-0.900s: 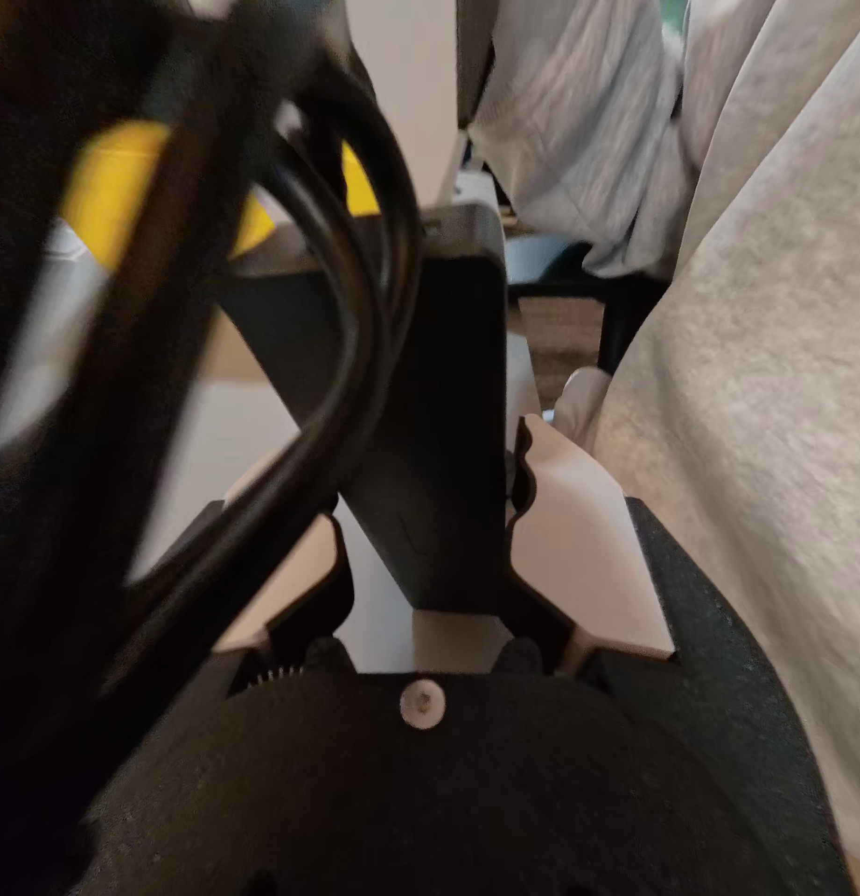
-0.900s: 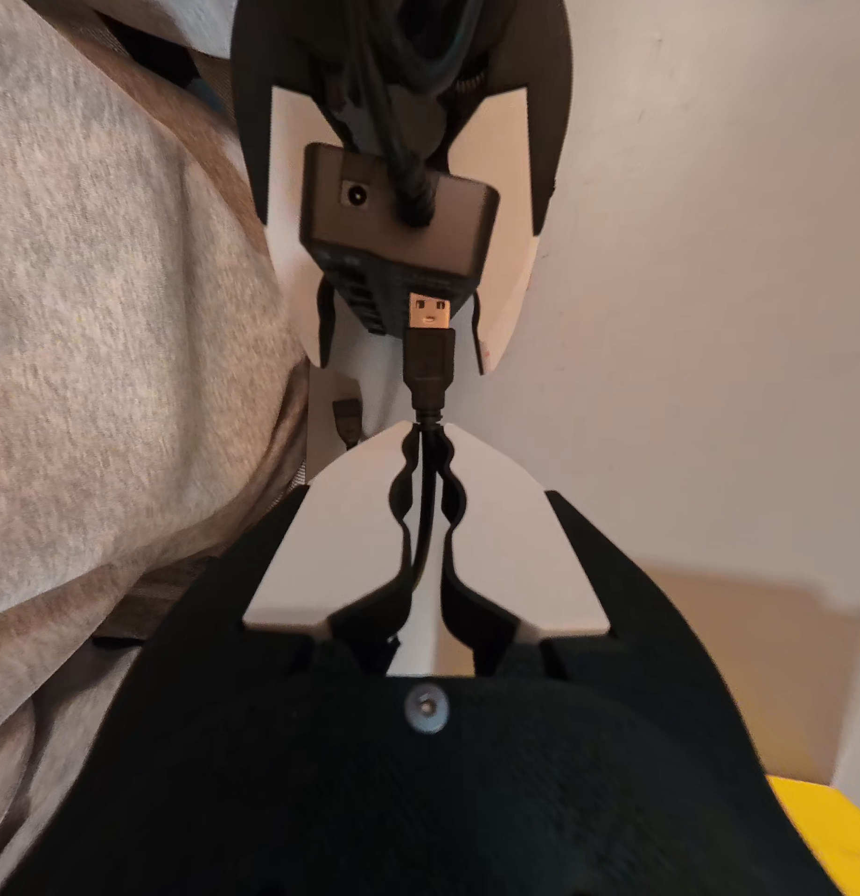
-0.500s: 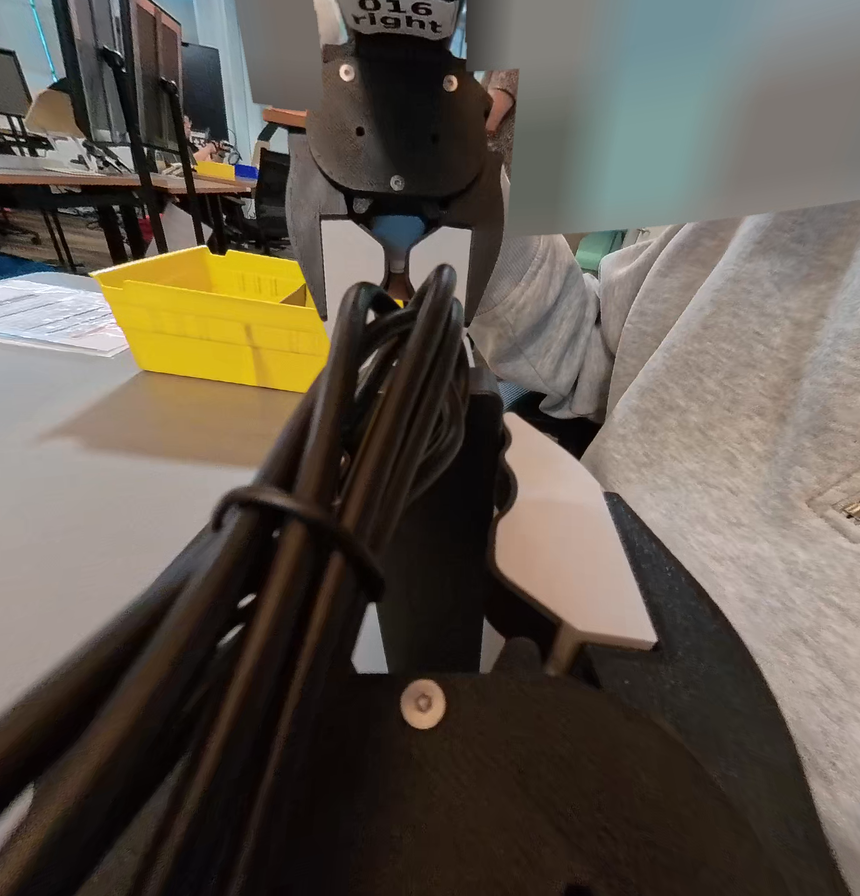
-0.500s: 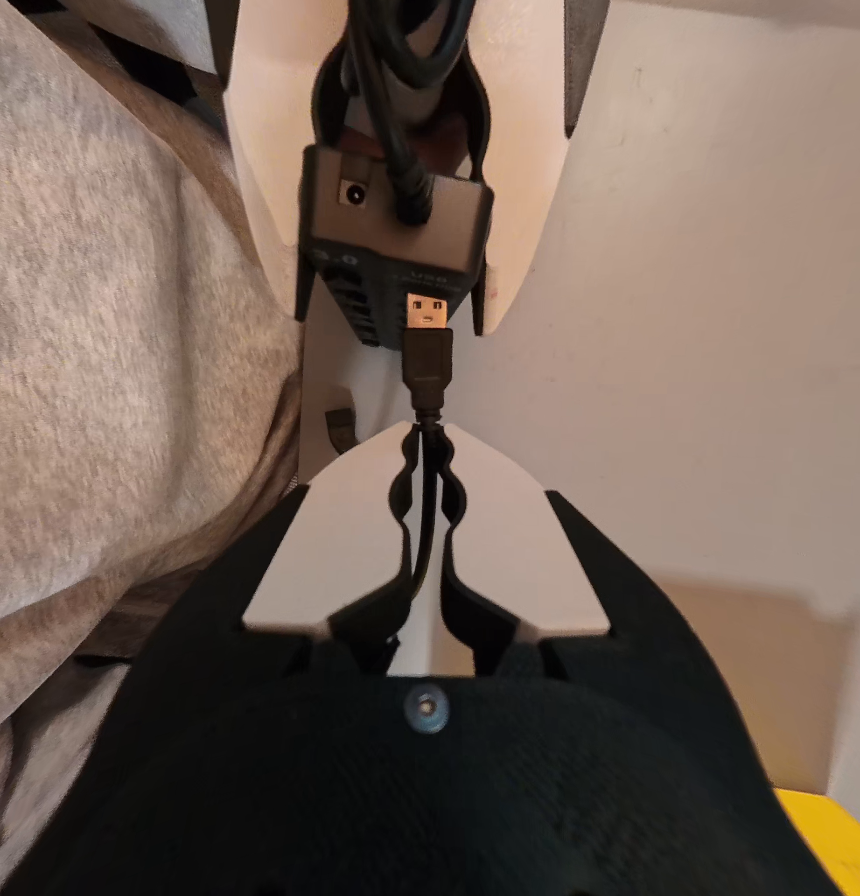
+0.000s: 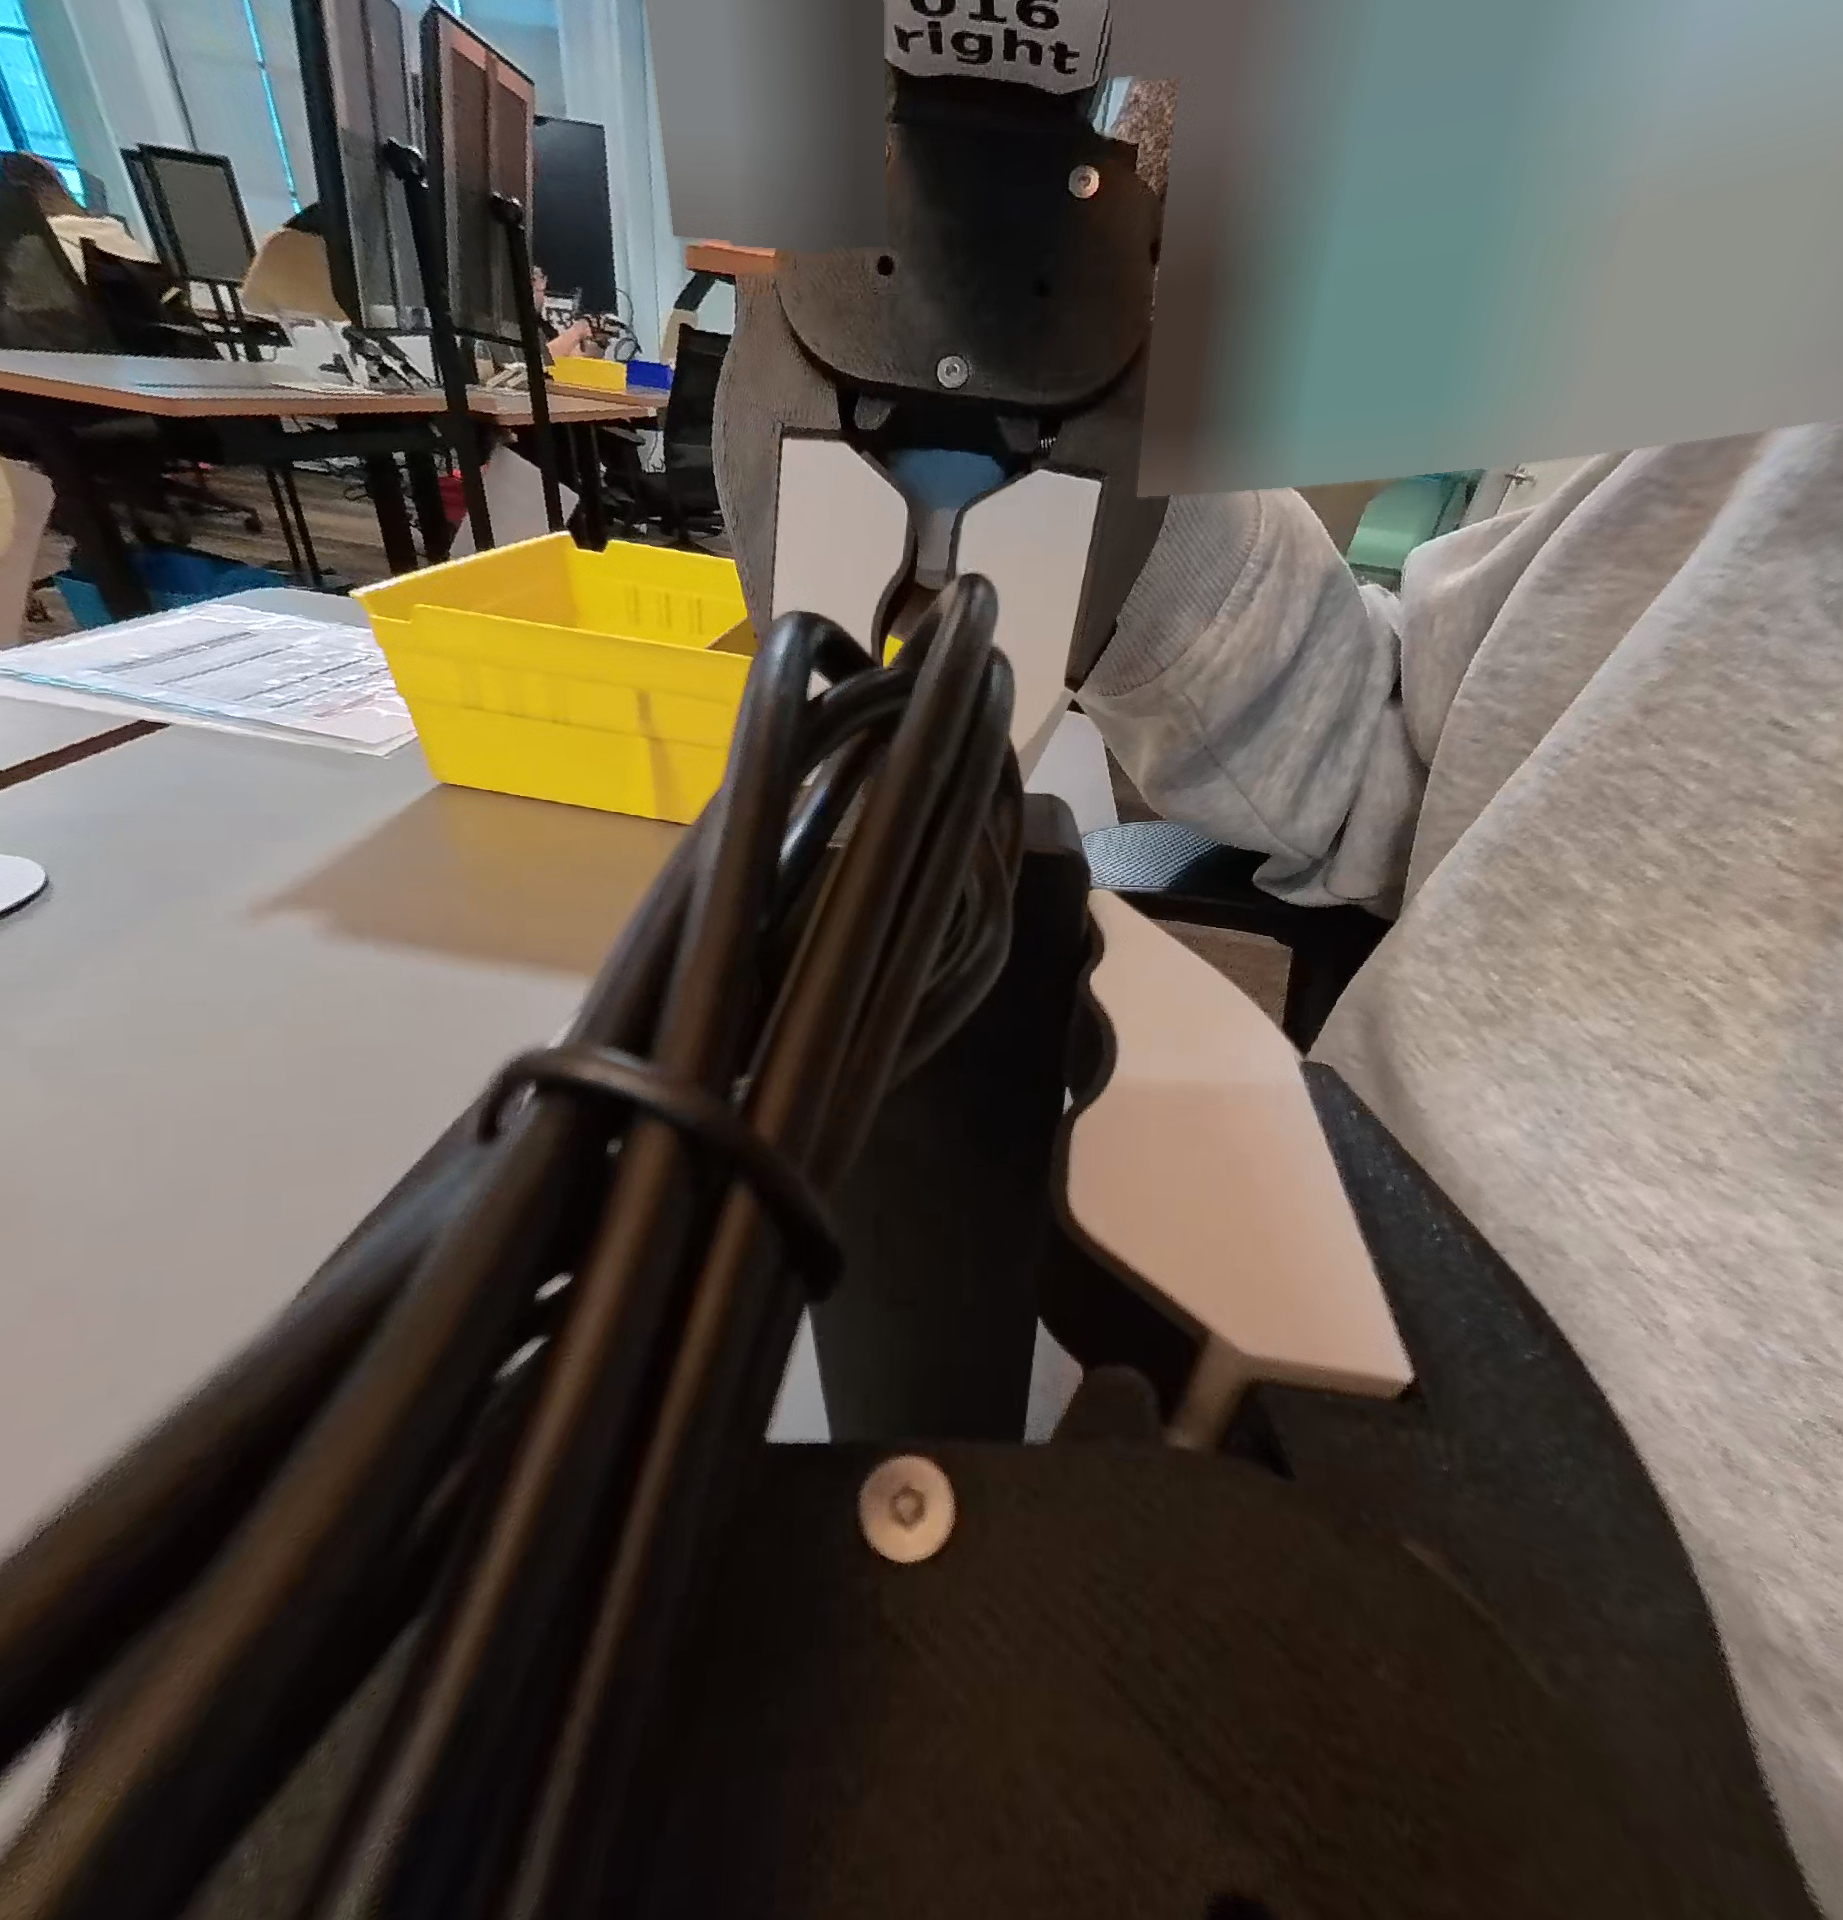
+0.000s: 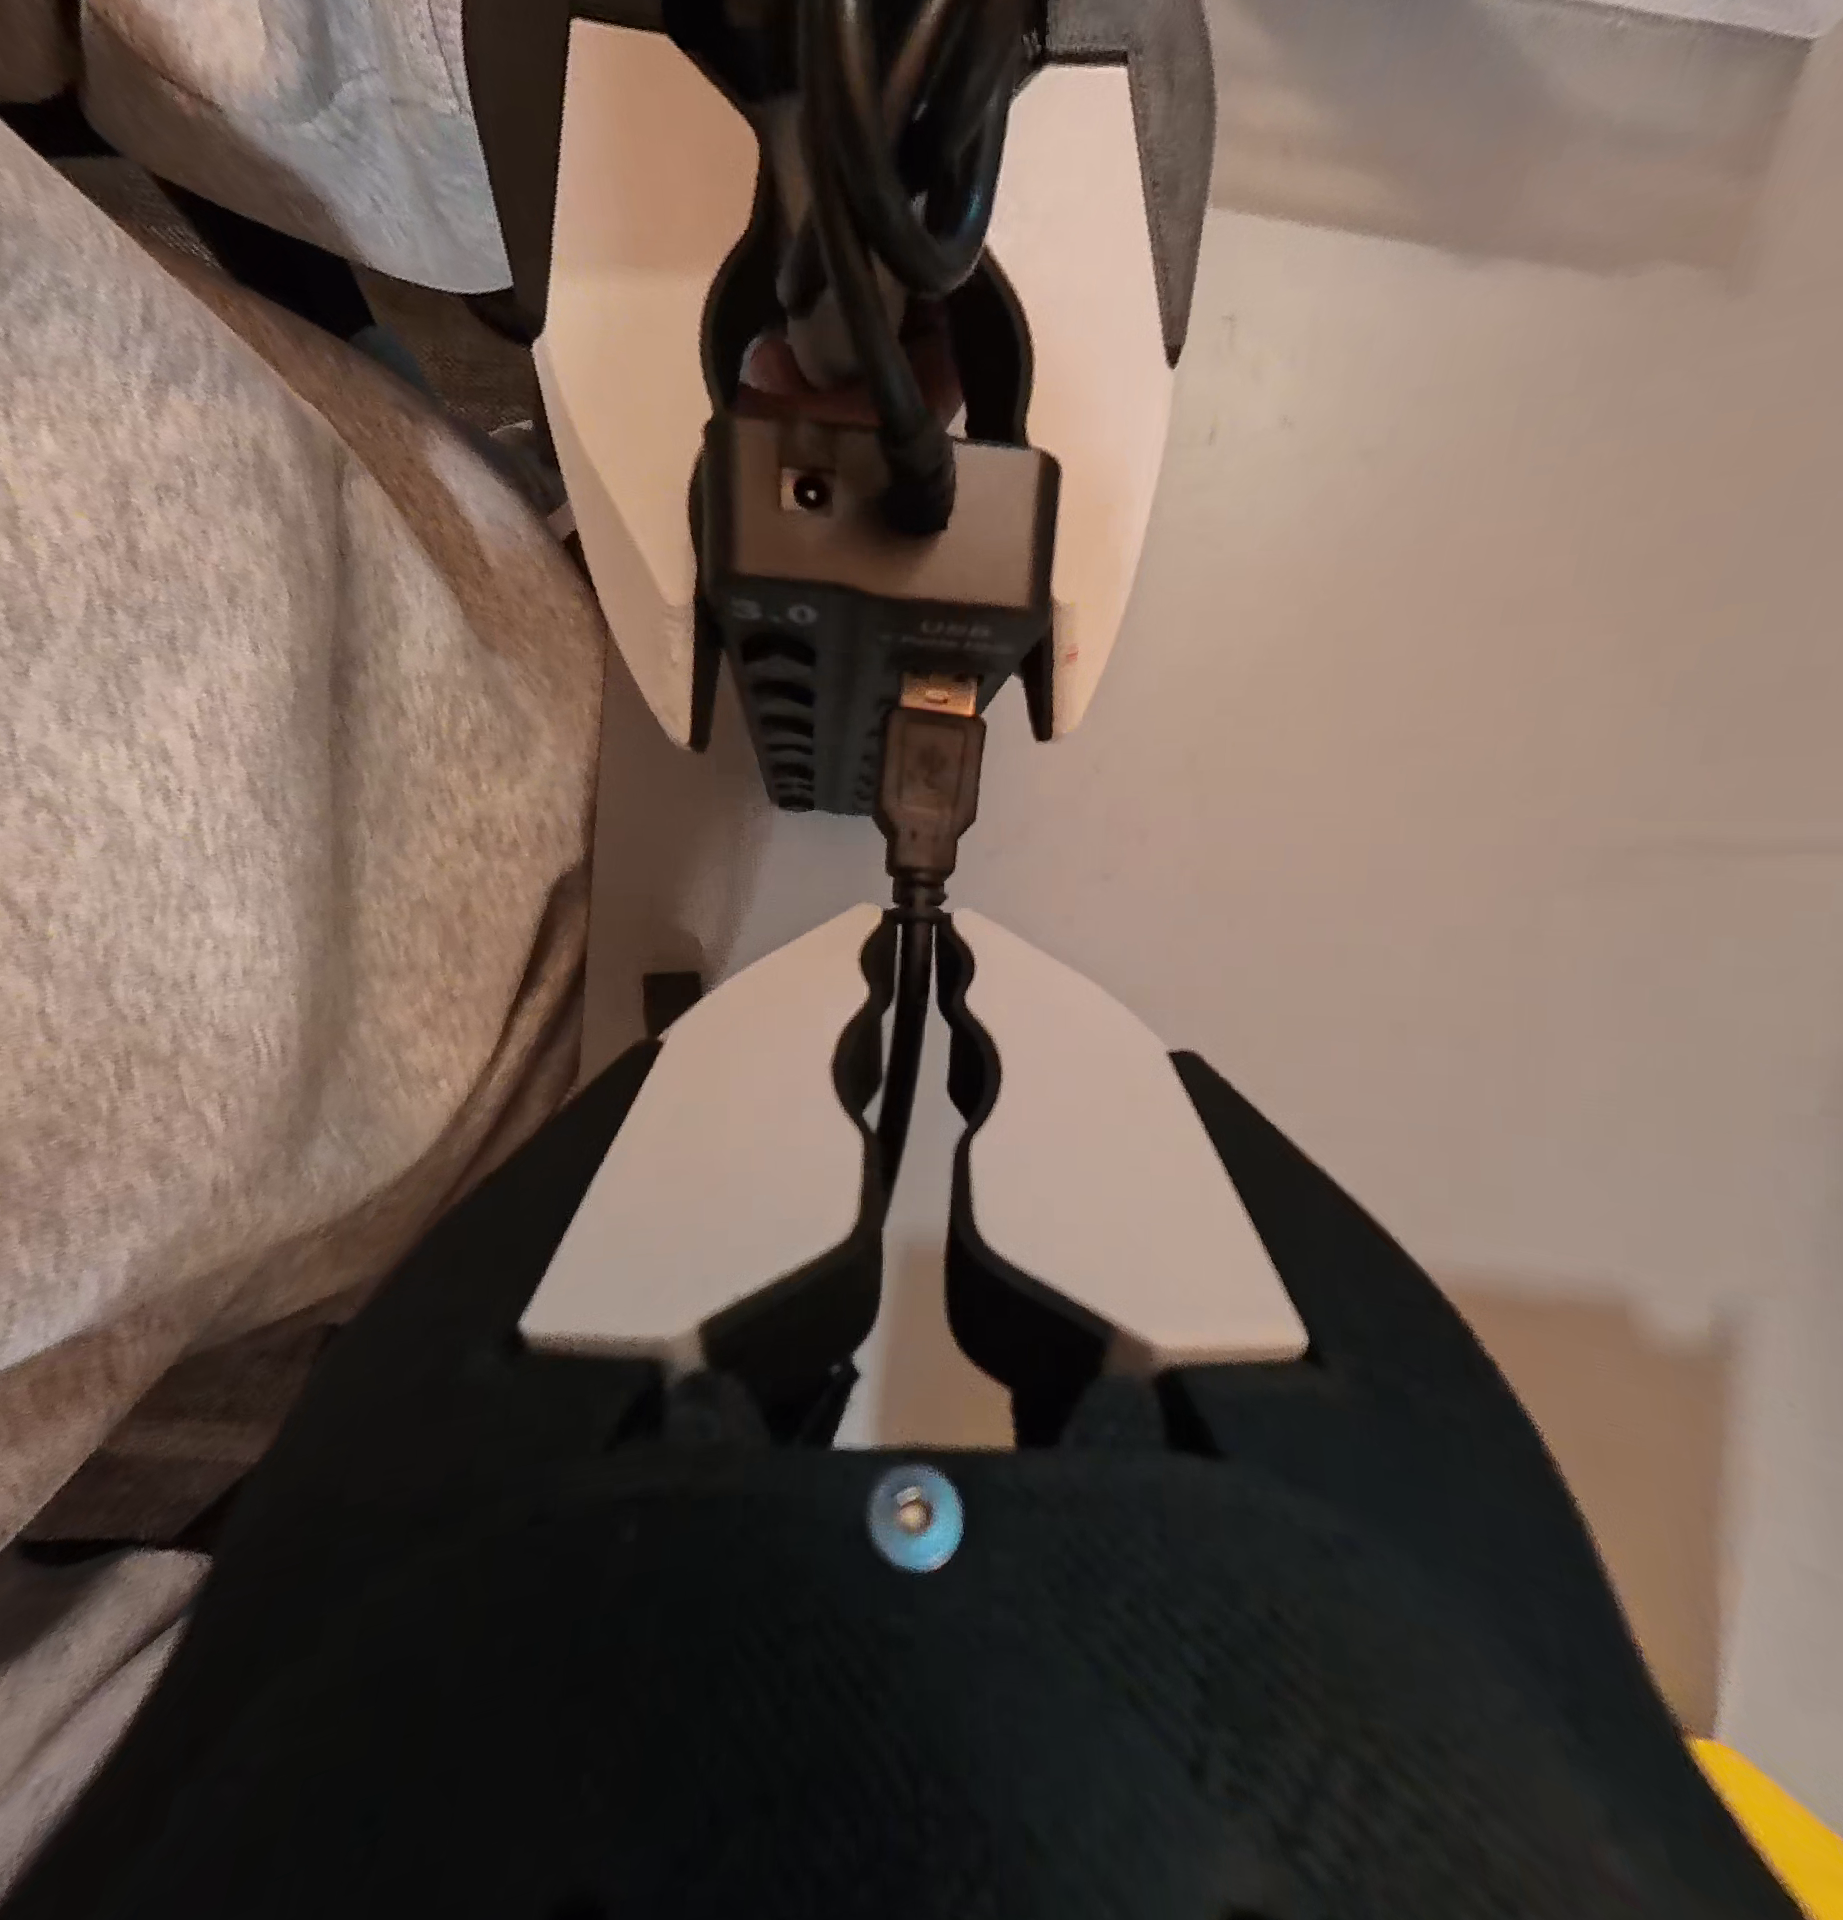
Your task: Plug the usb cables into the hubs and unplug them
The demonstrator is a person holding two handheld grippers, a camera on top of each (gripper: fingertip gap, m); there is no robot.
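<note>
My left gripper (image 5: 958,935) is shut on a black USB hub (image 5: 948,1122), held edge-on between its white fingers. The hub's own bundled black cable (image 5: 730,1039) drapes over my left finger and hides it. In the right wrist view the hub (image 6: 881,582) faces me, with the left gripper (image 6: 870,727) clamped on its sides. My right gripper (image 6: 912,920) is shut on a thin black USB cable (image 6: 901,1049) just behind its plug (image 6: 932,774). The plug's metal tip (image 6: 938,694) sits at a port on the hub's face. How deep it sits I cannot tell. The right gripper (image 5: 932,592) points at me beyond the cable bundle.
A yellow bin (image 5: 564,686) stands on the grey table (image 5: 221,1039) behind the hub; its corner shows in the right wrist view (image 6: 1790,1839). A printed sheet (image 5: 200,665) lies at far left. A person's grey sleeve and torso (image 5: 1623,935) fill the right side. Left and right tips are no more than a few centimetres apart.
The left wrist view has swung up from the table to level. The hub and plug have come closer together, and less of the plug's metal tip shows now.
</note>
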